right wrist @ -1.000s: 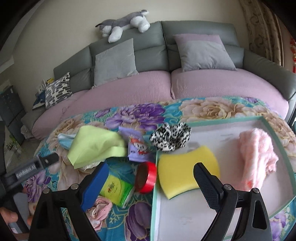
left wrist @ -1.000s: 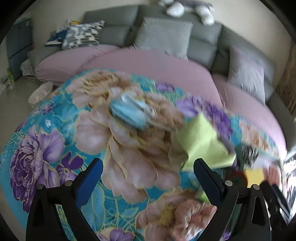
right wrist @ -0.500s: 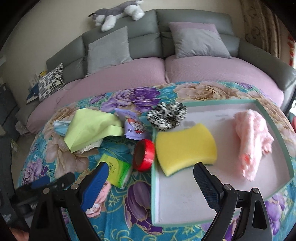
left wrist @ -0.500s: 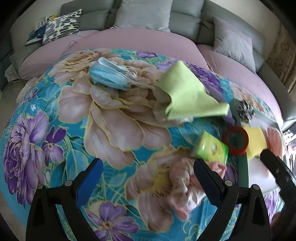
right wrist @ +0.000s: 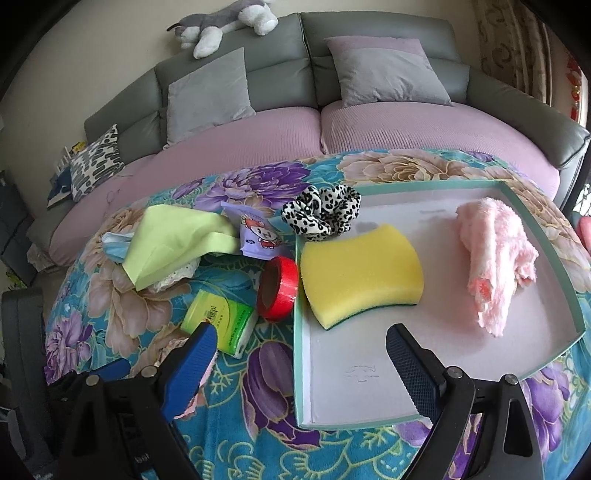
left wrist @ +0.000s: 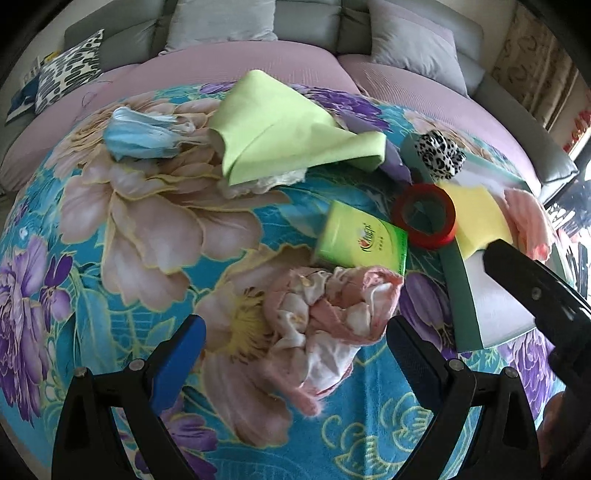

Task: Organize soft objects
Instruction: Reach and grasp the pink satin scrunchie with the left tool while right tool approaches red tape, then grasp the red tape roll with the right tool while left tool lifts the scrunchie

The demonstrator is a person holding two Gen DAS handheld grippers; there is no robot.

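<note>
On floral blanket (left wrist: 155,229) | green tissue pack (left wrist: 364,240) | label writing unreadable

Grey sofa (right wrist: 303,48), mauve seat cover (right wrist: 258,140), cream wall (right wrist: 74,55), patterned curtain (right wrist: 517,44).

Both wrist views look down and forward toward the far sofa (right wrist: 369,122). The left sits close above the floral tabletop (left wrist: 166,229), the right over the tray (right wrist: 539,236). Both share the red tape roll (left wrist: 424,216) and yellow sponge (right wrist: 362,273).

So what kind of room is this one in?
Most likely a home living room: a grey sofa with cushions, a plush dog on its back, and a floral blanket as work surface.
</note>
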